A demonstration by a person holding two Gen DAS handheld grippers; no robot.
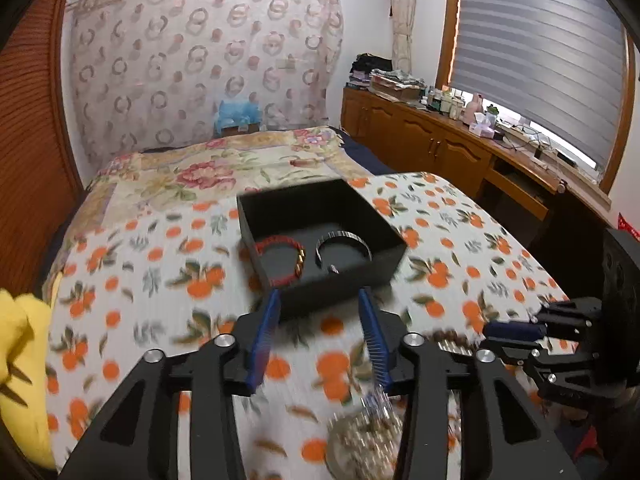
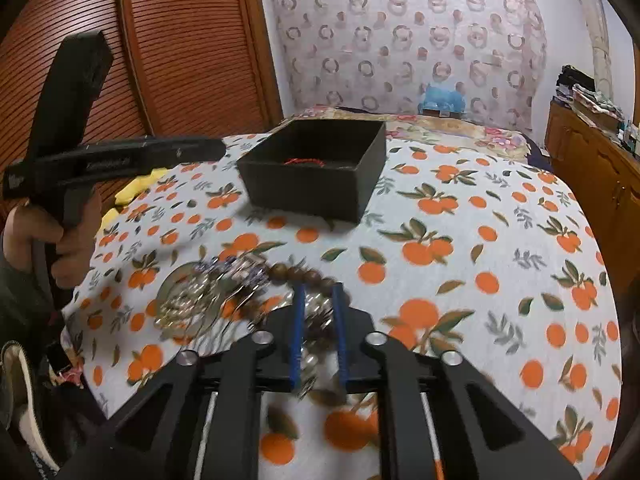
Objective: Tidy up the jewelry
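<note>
A black open box (image 1: 384, 236) stands on the orange-print cloth and holds a red cord bracelet (image 1: 280, 254) and a silver bangle (image 1: 344, 246). My left gripper (image 1: 320, 302) hovers just before the box's near wall, open and empty. Below it lies a blurred pile of jewelry (image 1: 364, 436). In the right wrist view the box (image 2: 316, 184) is farther off, and my right gripper (image 2: 319, 294) hangs low over the pile (image 2: 192, 300). Its jaws stand narrowly apart, with silver beads and part of a brown wooden bead bracelet (image 2: 308, 274) between them; no pad visibly presses on them.
A hand (image 2: 60, 236) holds the left gripper's handle at the left edge. A yellow cloth (image 1: 20, 340) lies left of the orange-print cloth (image 2: 460, 280). A floral quilt (image 1: 192, 176) lies behind it. Wooden cabinets (image 1: 440, 144) with clutter run along the right under the window.
</note>
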